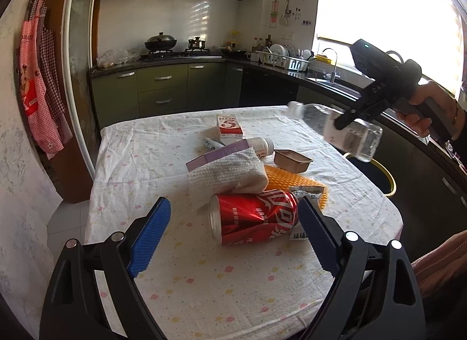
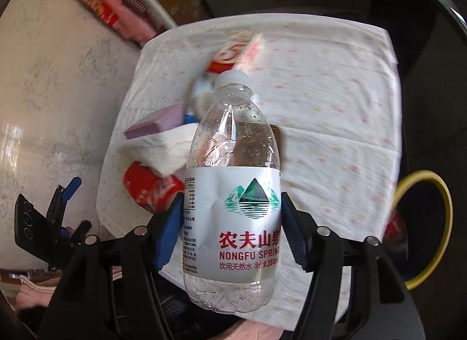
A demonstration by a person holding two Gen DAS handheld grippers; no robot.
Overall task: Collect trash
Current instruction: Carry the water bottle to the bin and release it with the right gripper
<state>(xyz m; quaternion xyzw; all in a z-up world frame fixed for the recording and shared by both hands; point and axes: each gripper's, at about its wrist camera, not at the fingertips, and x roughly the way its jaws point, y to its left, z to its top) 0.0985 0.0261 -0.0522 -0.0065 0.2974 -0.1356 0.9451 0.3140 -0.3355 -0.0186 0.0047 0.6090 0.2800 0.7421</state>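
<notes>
My right tongs point(image 2: 230, 223) clamp the clear plastic water bottle point(image 2: 233, 194); my left tongs point(image 1: 233, 232), wide open, straddle the crushed red cola can point(image 1: 252, 216), lying crosswise between them.

Crushed red can point(image 1: 253, 217) between spread fingers of left hand-held gripper point(image 1: 233, 232) on tablecloth point(image 1: 204, 281).

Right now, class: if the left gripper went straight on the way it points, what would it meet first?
Most likely the crushed red cola can, lying on its side on the tablecloth directly ahead of the open left gripper, roughly between its blue pads. Depth is unclear, but nothing appears to lie before it.
</notes>
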